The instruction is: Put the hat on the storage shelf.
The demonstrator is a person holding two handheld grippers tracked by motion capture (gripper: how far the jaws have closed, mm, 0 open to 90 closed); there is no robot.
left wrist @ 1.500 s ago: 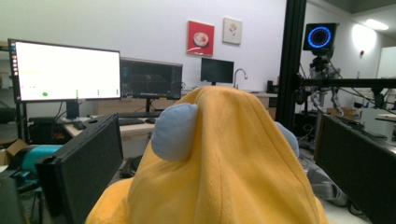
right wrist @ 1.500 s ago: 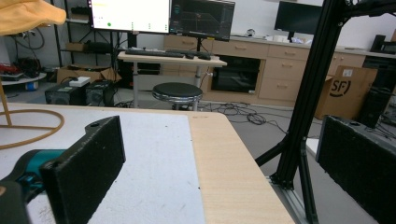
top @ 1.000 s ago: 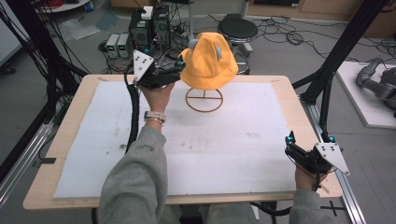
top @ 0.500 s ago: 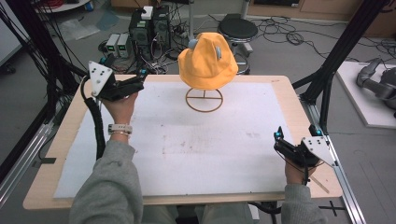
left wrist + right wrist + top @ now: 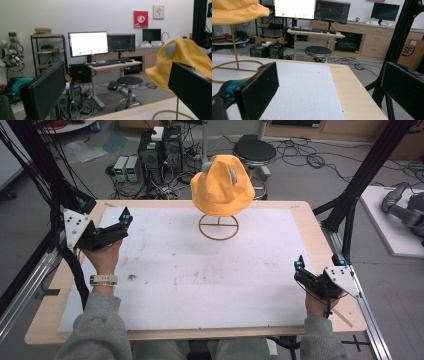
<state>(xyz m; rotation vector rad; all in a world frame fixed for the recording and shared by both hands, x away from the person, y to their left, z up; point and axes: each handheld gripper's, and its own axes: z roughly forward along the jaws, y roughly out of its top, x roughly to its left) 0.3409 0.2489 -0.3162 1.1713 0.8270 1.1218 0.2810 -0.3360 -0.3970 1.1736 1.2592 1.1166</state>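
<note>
Yellow hat (image 5: 223, 186) sits on wire stand (image 5: 218, 226), far centre of table (image 5: 305, 227). Left gripper (image 5: 122, 220) well left of hat, jaws wide apart, empty. Right gripper (image 5: 298, 269) near right of hat, jaws wide apart, empty.

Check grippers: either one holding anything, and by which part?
Nothing is held. The left gripper and the right gripper both stand open with empty jaws, apart from the yellow hat on its stand.

Even, bright indoor light; slightly soft.
</note>
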